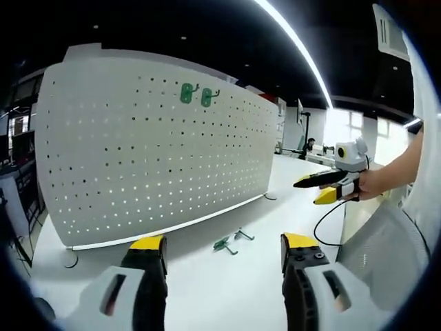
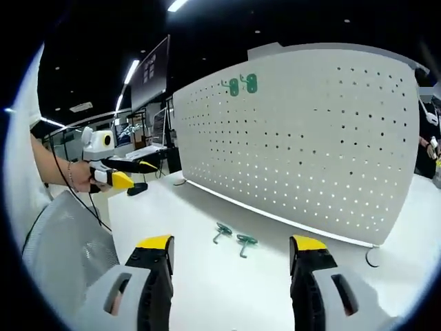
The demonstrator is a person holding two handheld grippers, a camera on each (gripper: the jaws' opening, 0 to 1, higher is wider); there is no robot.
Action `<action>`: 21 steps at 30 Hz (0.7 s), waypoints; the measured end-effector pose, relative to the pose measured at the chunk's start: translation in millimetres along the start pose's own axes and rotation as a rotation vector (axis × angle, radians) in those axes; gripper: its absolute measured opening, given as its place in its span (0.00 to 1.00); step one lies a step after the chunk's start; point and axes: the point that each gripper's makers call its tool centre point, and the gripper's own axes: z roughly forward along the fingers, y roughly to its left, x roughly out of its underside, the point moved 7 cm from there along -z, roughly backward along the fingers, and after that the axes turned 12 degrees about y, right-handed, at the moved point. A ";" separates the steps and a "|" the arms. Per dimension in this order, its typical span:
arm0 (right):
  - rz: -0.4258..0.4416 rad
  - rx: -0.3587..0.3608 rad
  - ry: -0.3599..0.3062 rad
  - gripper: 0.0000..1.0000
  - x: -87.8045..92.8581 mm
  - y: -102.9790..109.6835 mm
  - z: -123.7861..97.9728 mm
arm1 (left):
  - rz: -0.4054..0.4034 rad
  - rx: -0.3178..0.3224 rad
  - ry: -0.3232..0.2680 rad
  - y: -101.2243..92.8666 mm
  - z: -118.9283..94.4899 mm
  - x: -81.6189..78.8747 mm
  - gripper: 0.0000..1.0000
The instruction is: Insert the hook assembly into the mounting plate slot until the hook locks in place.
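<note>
A white pegboard plate [image 1: 158, 152] [image 2: 310, 138] stands upright on the white table [image 1: 207, 289] [image 2: 207, 289]. Two green hooks [image 1: 195, 94] [image 2: 242, 85] hang side by side near its top. Two loose green hooks lie on the table in front of the board [image 1: 222, 243] [image 1: 242, 235] [image 2: 222, 231] [image 2: 246, 241]. My left gripper [image 1: 223, 241] is open and empty, with its jaws to either side of the loose hooks and short of them. My right gripper [image 2: 231, 243] is also open and empty, a little short of the same hooks. Each gripper shows in the other's view [image 1: 329, 186] [image 2: 117, 174], held by a hand.
A grey mesh chair back [image 1: 386, 255] [image 2: 62, 248] stands at the table's edge beside me. A black cable [image 1: 324, 224] runs across the table near the right gripper. Round feet [image 1: 69, 261] [image 2: 372, 258] hold the board. Desks and a person [image 1: 310, 145] are far behind.
</note>
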 end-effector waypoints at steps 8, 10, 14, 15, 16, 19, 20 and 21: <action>0.007 0.000 0.031 0.68 9.6 -0.4 -3.6 | 0.020 0.005 0.029 -0.9 0.3 5.3 0.69; 0.015 -0.003 0.037 0.69 12.1 -0.3 -4.2 | 0.026 0.007 0.034 -1.7 0.5 7.0 0.69; 0.024 -0.003 0.052 0.69 16.8 -0.5 -5.6 | 0.030 0.009 0.042 -2.7 -0.3 8.9 0.69; 0.025 -0.003 0.052 0.69 17.2 -0.5 -6.0 | 0.030 0.009 0.042 -2.7 -0.3 9.0 0.69; 0.026 -0.002 0.053 0.69 17.4 -0.2 -6.3 | 0.029 0.010 0.044 -2.3 -0.1 9.7 0.69; 0.027 -0.003 0.062 0.69 18.9 0.1 -6.6 | 0.027 0.010 0.049 -2.2 0.1 10.8 0.69; 0.028 -0.003 0.062 0.69 19.3 -0.1 -6.6 | 0.027 0.011 0.049 -2.5 0.2 11.0 0.69; 0.029 -0.003 0.062 0.69 19.6 -0.2 -6.5 | 0.028 0.012 0.049 -2.7 0.4 11.1 0.69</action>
